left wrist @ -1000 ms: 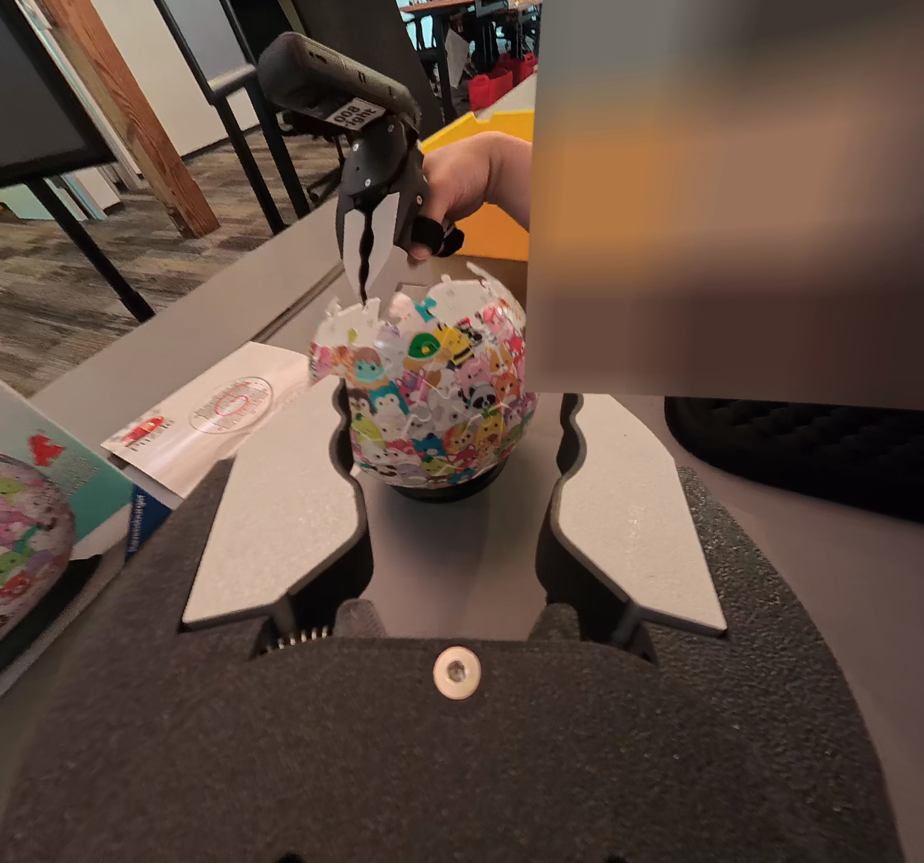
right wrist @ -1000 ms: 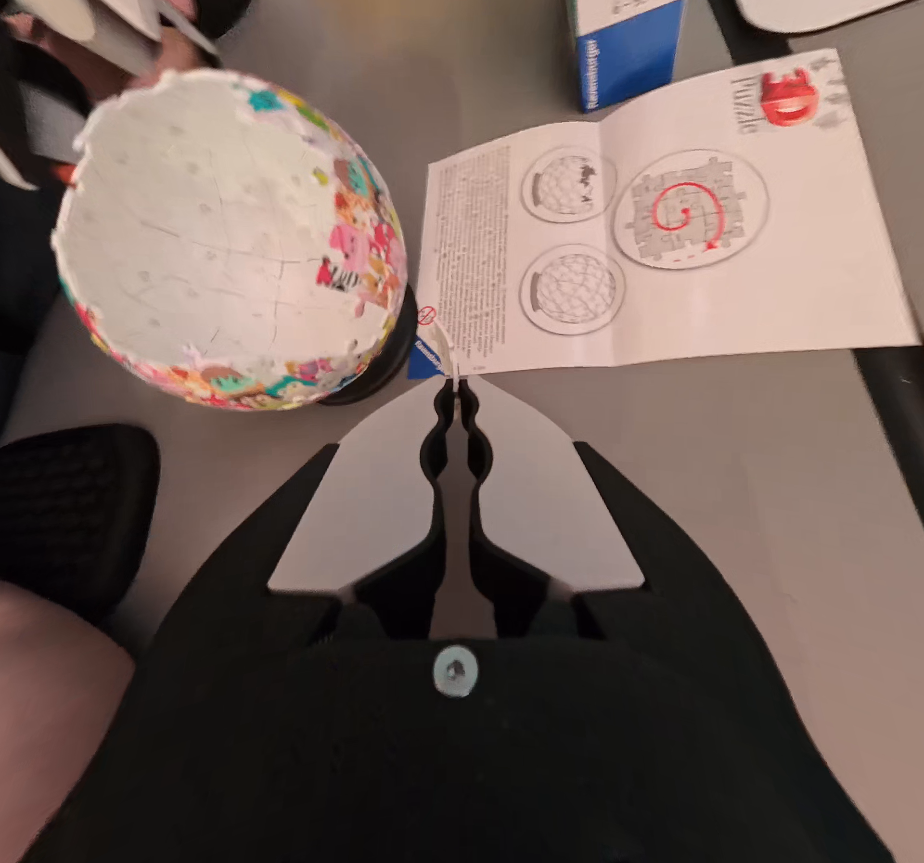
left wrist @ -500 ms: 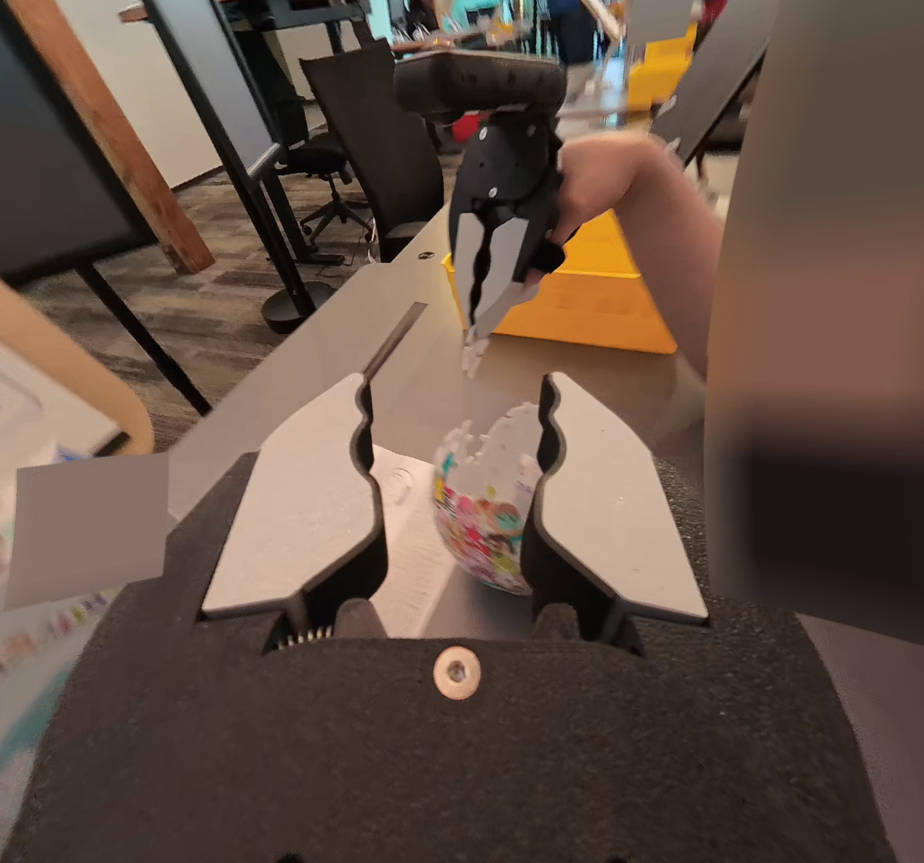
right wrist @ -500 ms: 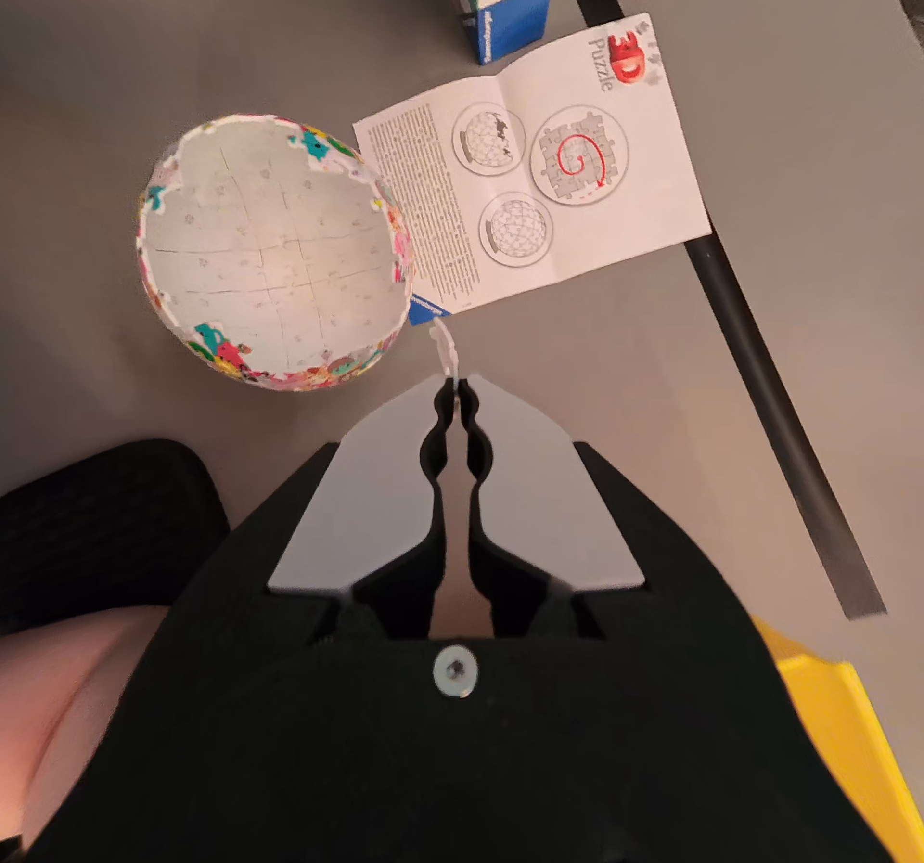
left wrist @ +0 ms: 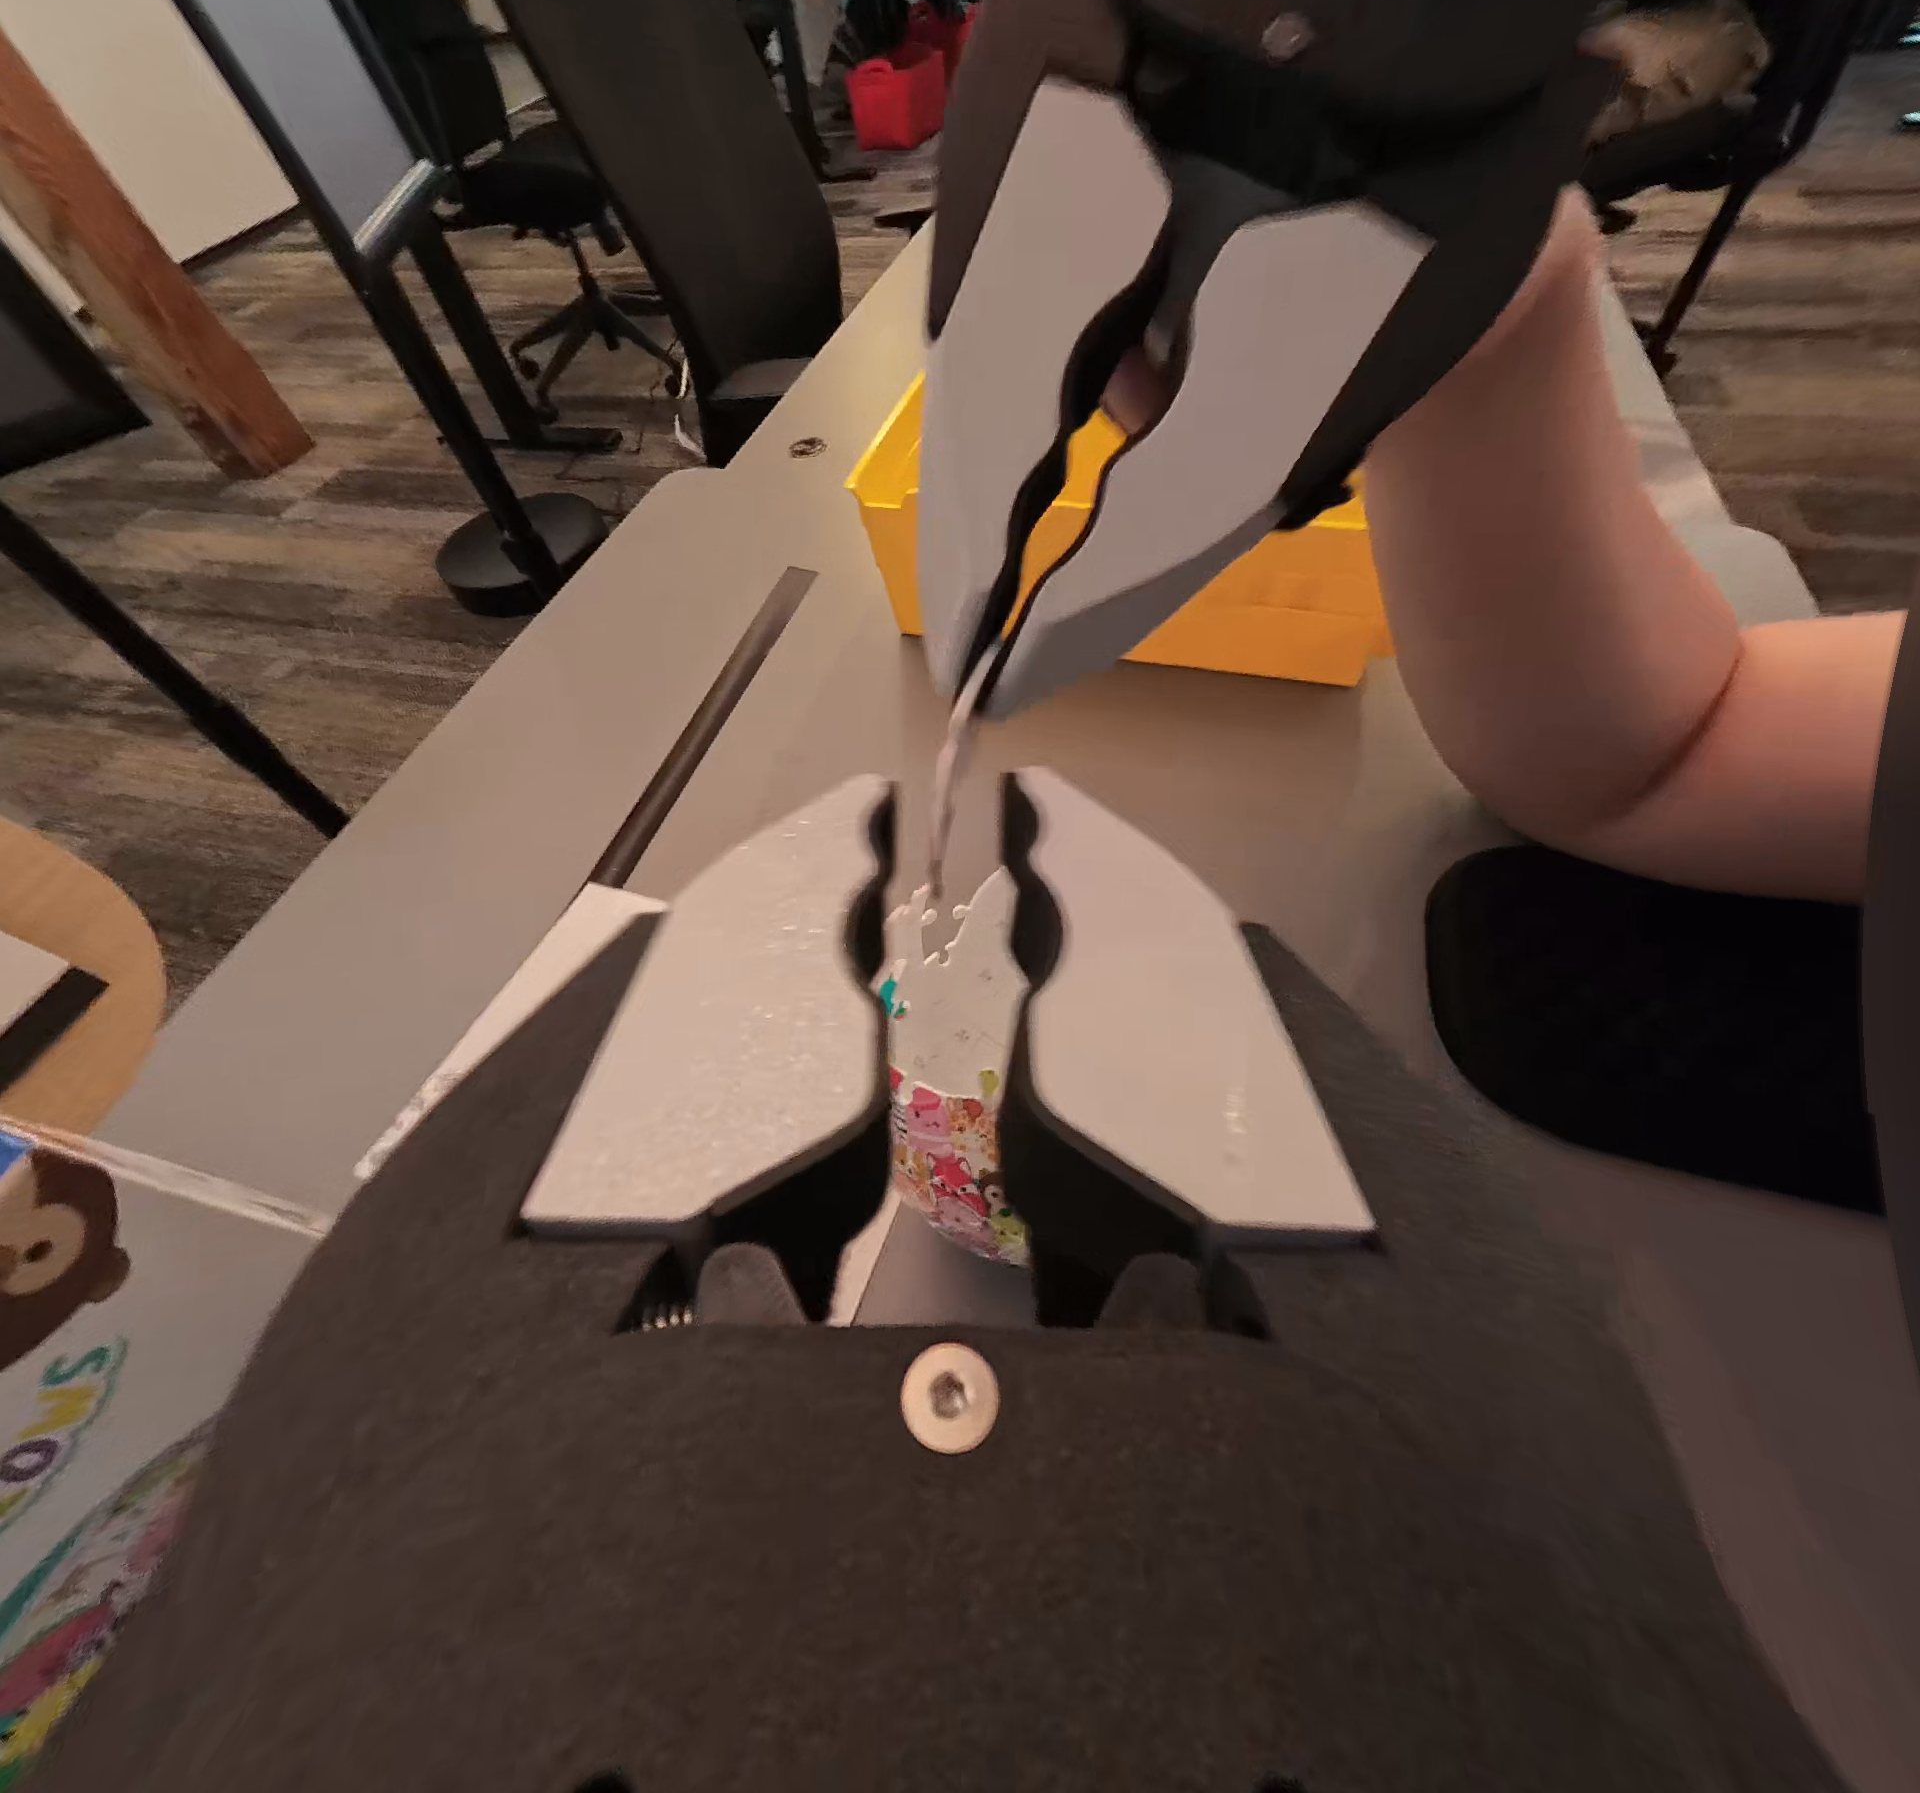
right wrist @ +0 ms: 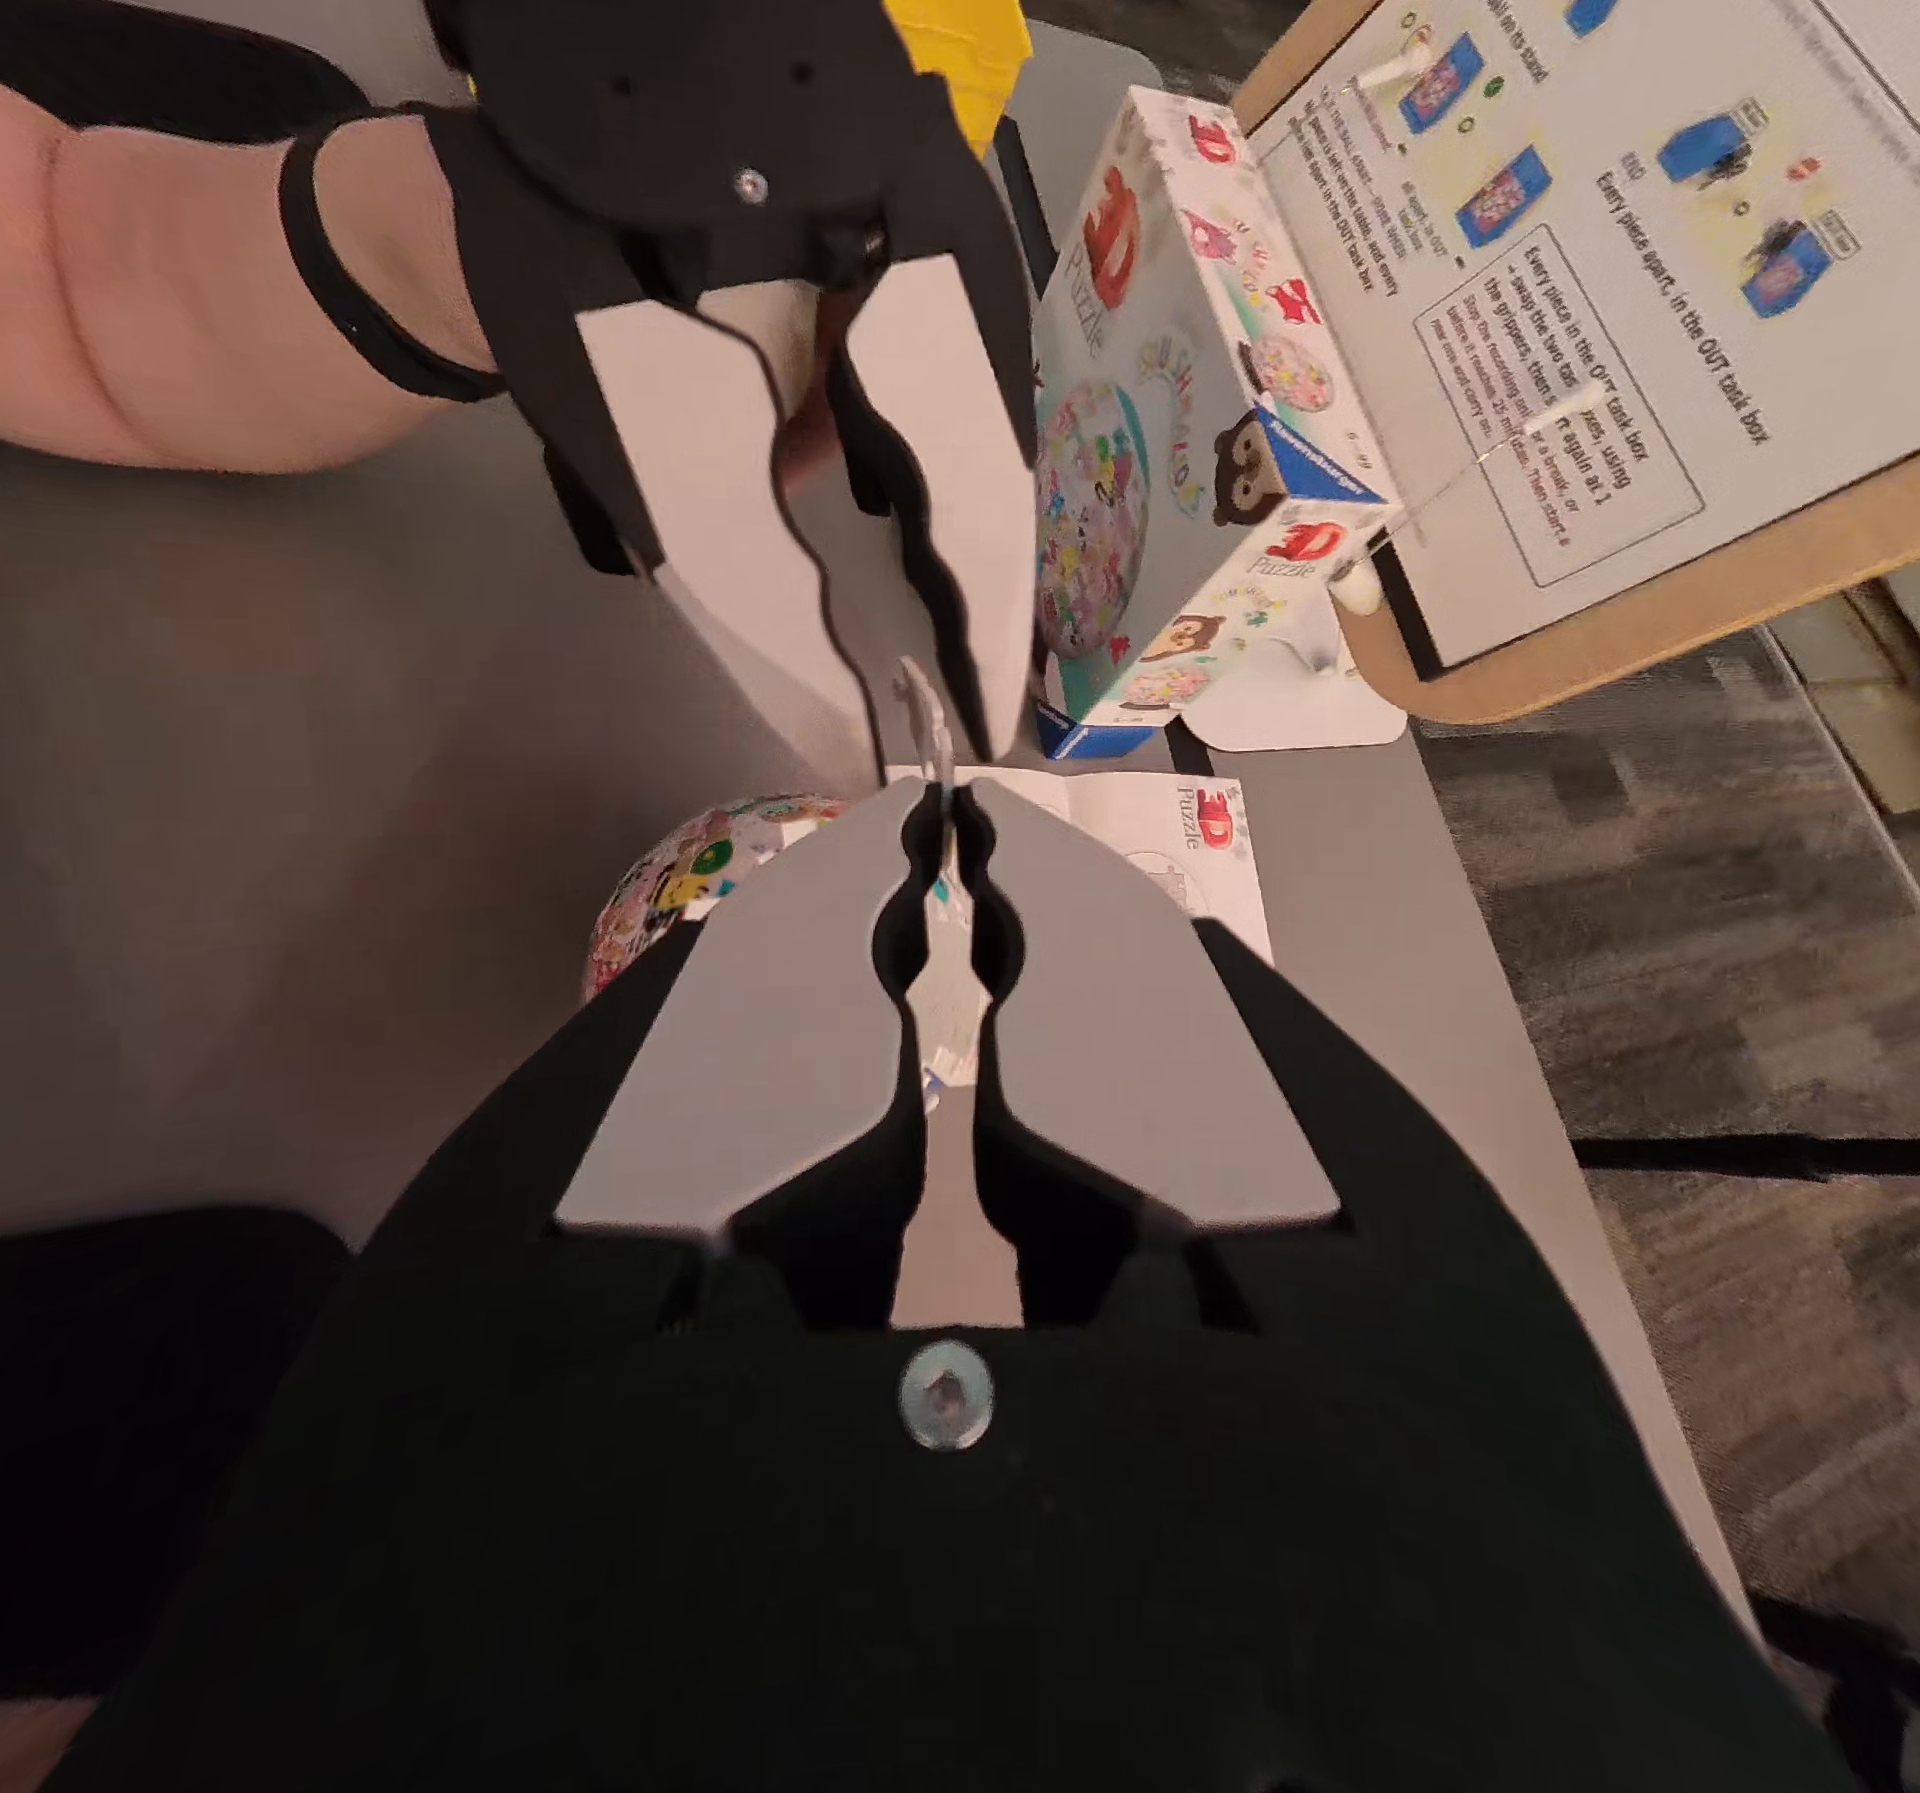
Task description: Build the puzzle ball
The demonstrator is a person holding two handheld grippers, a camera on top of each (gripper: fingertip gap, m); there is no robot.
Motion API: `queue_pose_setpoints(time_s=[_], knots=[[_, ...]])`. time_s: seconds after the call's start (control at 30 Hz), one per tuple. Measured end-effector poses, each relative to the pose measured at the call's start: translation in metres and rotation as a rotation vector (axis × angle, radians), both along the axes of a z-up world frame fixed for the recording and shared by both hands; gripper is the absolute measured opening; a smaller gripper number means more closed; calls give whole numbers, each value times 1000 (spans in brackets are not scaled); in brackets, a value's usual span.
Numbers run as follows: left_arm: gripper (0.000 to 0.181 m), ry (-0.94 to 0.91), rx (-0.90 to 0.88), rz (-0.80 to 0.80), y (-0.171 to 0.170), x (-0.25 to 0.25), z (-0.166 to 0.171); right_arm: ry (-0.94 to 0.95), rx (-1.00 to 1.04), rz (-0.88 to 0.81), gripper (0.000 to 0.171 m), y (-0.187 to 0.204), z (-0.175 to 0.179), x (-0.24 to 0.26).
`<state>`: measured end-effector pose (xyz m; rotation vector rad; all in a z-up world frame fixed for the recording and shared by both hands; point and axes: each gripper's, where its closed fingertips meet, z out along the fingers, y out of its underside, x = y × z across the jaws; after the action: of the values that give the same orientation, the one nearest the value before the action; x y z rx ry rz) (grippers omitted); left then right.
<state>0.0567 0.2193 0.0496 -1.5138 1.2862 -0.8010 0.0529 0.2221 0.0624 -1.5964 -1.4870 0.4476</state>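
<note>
Left tongs nearest, jaws narrowed to a slim gap and closed on nothing, the tip of the puzzle piece hanging between them. Right tongs are clamped on that piece's upper end; it is thin, pale and seen edge-on. Below, half hidden by the fingers, sits the puzzle ball: an open-topped shell with a jagged tabbed rim, white inside, busy cartoon print outside, standing on the grey tabletop. My read: the piece is light, stiff curved plastic, smooth enough to slip; best pinched flat across its faces, clear of the tabs. The shell looks fragile under side pressure. Beyond are the folded instruction sheet, printed box and yellow bin.
</note>
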Motion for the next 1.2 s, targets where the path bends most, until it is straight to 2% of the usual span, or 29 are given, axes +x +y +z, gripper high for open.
queue_pose_setpoints(time_s=[0.07,0.17,0.23,0.3,0.37,0.43,0.53,0.7,0.87,1.03,1.2], knots=[[3,3,19,-9,0,-3,1,0,23,16,3,1,-1,-5],[2,-9,19,-5,1,-8,7,104,36,48,6,2,10,-11],[2,-1,38,17,5,-14,11,202,50,-12,40,14,22,-7],[2,12,69,72,14,-28,17,231,-64,-72,52,23,13,9],[2,-14,58,91,17,-41,27,179,-212,-168,49,38,-19,29],[2,-59,47,103,20,-52,38,74,-279,-244,39,55,-63,42],[2,-87,46,114,24,-62,45,-47,-386,-224,35,55,-103,39],[2,-107,29,112,25,-69,50,-242,-392,-151,30,38,-122,32],[2,-123,16,107,25,-72,53,-400,-390,-179,30,40,-143,33],[2,-120,21,98,22,-70,53,-486,-413,-223,18,47,-155,32],[2,-124,26,95,21,-71,56,-543,-399,-241,17,47,-158,33]])
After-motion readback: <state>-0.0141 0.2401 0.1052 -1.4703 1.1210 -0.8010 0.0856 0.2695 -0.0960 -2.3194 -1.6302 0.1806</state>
